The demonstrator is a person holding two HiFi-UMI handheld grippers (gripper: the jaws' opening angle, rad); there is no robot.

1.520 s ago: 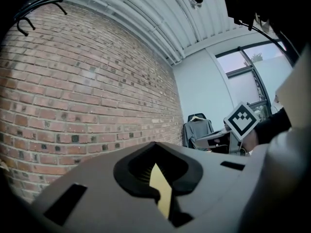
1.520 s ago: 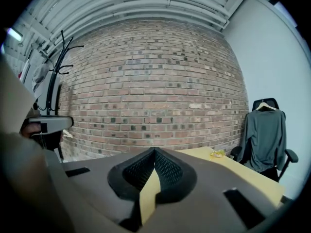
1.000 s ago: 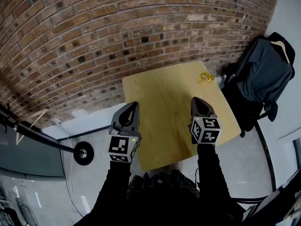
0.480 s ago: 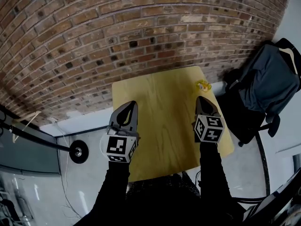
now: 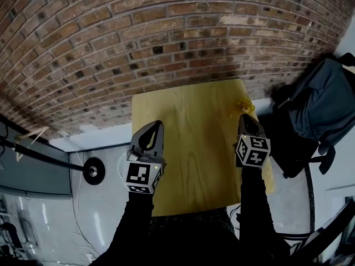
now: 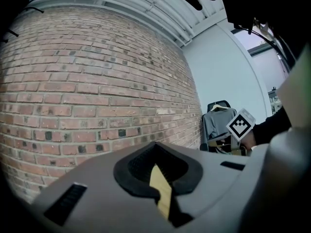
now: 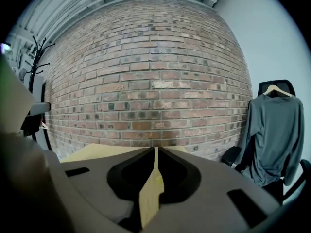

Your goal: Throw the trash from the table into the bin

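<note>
Yellow trash (image 5: pixel 244 106) on wood table (image 5: pixel 188 148), just ahead of right gripper (image 5: pixel 244 118) tips. Left gripper (image 5: pixel 156 125) well apart from it. Both clenched shut, empty. Nothing binned yet IMO; no bin in sight.

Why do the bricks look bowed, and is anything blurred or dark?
Head view: wide-angle lens curves the brick wall; table sharp, evenly lit. Left gripper view: wall bulges, left gripper soft, top-right corner dark. Right gripper view: same bulge, black corners, grey garment clear.
</note>
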